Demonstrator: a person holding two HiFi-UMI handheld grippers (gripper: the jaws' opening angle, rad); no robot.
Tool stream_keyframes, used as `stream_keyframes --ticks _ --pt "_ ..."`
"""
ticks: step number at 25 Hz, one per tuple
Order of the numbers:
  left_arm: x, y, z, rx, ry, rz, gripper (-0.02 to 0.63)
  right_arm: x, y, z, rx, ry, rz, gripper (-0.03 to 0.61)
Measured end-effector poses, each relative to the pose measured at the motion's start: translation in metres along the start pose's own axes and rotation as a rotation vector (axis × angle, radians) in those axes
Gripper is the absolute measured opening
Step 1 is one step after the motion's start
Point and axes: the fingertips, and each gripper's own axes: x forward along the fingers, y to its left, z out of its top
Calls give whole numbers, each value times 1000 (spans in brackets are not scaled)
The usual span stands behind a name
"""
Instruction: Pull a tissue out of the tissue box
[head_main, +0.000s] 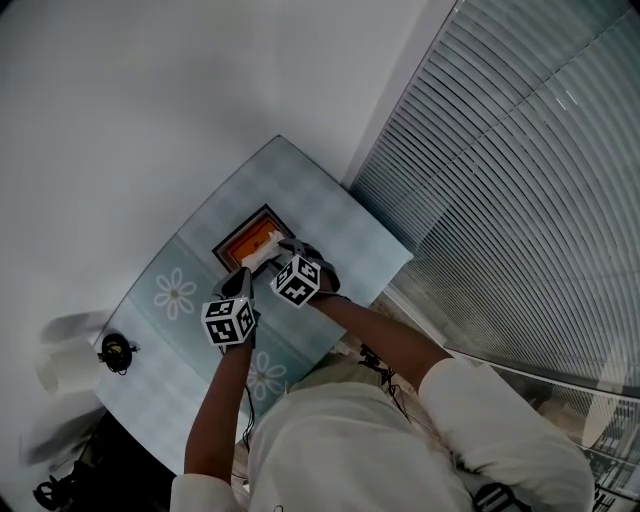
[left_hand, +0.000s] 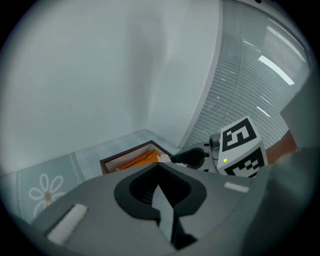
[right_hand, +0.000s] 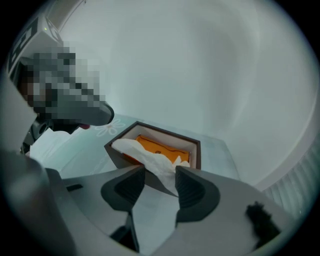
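Presently: the tissue box, dark-walled with an orange pack inside, sits on the pale glass counter just left of centre in the head view. A white tissue stands out of it and drapes over the near rim, toward the person. The right tool is at that rim with its jaws spread wide; the tissue's loose end lies between them, but neither pad presses on it. The left tool hovers just below and left of the box in the head view, jaws together on nothing. My reading: this is the set-up for the grasp, and the pull has not begun. Next, the right tool needs to close squarely on the loose end and then draw up and away. The box may lift or slide with it; the left tool could steady its wall.
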Motion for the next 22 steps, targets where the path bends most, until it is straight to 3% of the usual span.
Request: stream_keyframes --ticks 1,2,3,22 --pt "0 0 -1 0 1 0 5 0 -2 0 6 -4 -8 186" --pt "0 1 -2 0 2 0 6 -1 -4 1 19 -12 -14 66" --pt "-1 1 -2 1 2 2 6 -2 -5 2 38 -19 -15 17" --pt "-31 1 -5 11 -32 15 6 -62 7 9 183 -114 -7 14"
